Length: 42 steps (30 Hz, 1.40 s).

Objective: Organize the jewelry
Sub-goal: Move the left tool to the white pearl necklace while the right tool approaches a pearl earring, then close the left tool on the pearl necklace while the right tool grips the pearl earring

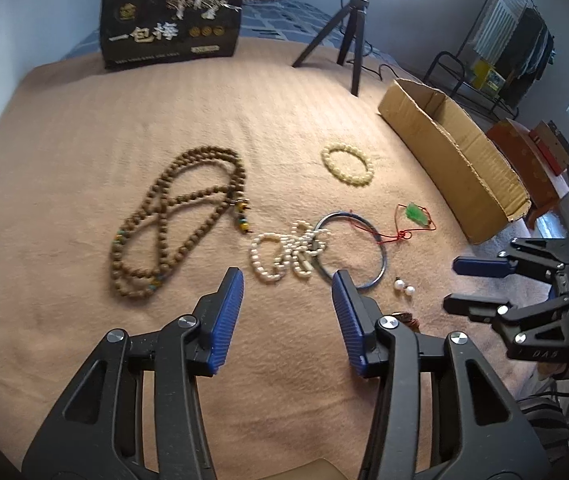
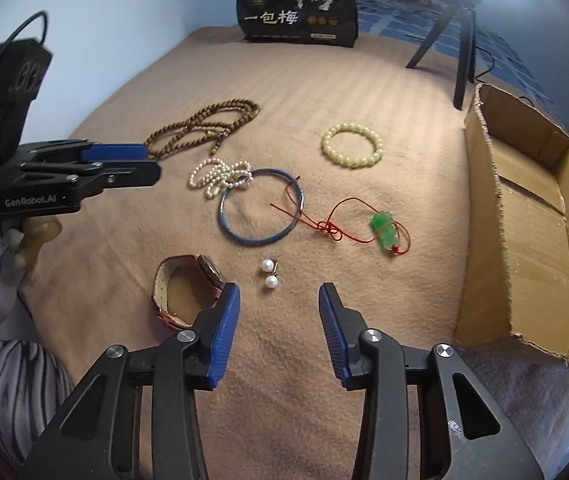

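Pearl-white, wooden-brown and jade-green pieces all lie loose on the tan blanket of a bed, so the sorting looks barely begun: the cardboard box at the right edge stands open and, as far as its visible floor shows, holds no jewelry. A pearl strand sits bunched near the centre, its end overlapping the rim of a blue bangle; a red cord with a green pendant crosses the bangle's other side. Beyond them lie a long wooden bead necklace and, well apart, a pale yellow bead bracelet. Nearer the grippers are two pearl earrings and a watch with a leather strap. Every piece probably has yet to go into the box or be set in order. The left gripper hangs above the blanket just short of the pearl strand, its blue pads moderately apart with nothing between them and touching nothing. The right gripper hovers likewise, its jaws at a medium gap and empty, the earrings just ahead of its tips and the watch beside its left pad. A black printed bag and a tripod with a ring light stand at the far end.
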Available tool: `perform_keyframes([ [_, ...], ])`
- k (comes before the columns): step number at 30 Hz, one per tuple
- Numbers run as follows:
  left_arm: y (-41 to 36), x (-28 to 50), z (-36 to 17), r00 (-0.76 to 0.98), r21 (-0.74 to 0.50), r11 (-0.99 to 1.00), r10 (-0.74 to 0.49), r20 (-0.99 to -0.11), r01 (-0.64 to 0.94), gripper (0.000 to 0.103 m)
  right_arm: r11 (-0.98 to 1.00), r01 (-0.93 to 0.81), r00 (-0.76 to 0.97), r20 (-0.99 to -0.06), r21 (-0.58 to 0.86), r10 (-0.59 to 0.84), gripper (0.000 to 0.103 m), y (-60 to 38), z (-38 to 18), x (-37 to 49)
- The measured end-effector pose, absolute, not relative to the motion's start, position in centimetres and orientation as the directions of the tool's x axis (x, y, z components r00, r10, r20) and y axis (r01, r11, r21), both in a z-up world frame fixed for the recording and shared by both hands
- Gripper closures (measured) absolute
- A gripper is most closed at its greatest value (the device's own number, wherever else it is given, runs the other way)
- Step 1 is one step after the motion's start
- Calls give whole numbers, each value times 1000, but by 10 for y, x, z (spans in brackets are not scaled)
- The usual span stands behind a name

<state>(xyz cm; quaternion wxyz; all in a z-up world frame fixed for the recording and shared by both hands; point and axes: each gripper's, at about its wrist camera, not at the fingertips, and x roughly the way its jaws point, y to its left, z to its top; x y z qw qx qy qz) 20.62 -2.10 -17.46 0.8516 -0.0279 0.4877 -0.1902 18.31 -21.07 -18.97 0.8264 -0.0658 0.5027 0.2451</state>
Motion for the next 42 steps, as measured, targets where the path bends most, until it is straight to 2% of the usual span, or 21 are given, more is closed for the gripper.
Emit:
perform_keyframes([
  [10, -34, 230, -201, 426, -217, 937, -320, -846, 274, 56, 858, -496, 361, -869, 129, 339, 69, -204, -201, 186],
  [12, -35, 232, -205, 422, -203, 940, -308, -852, 276, 64, 857, -500, 358, -871, 127, 337, 70, -204, -203, 186],
  [17, -37, 237, -212, 415, -197, 942, -299, -859, 272, 65, 854, -505, 351, -875, 124, 334, 70, -202, -209, 189],
  [20, -39, 240, -214, 416, -189, 942, -295, -860, 277, 66, 850, -515, 349, -880, 109, 323, 78, -198, -212, 190],
  [32, -44, 240, -219, 428, -169, 938, -293, -855, 303, 66, 840, -537, 347, -887, 78, 304, 88, -189, -221, 196],
  [37, -47, 242, -220, 433, -165, 936, -295, -852, 312, 80, 841, -537, 351, -890, 64, 292, 93, -186, -222, 196],
  [39, -46, 244, -220, 434, -171, 936, -298, -850, 307, 92, 842, -535, 351, -889, 67, 294, 95, -187, -222, 197],
  [42, -47, 242, -221, 443, -162, 936, -295, -847, 314, 95, 844, -532, 353, -888, 69, 295, 96, -188, -223, 196],
])
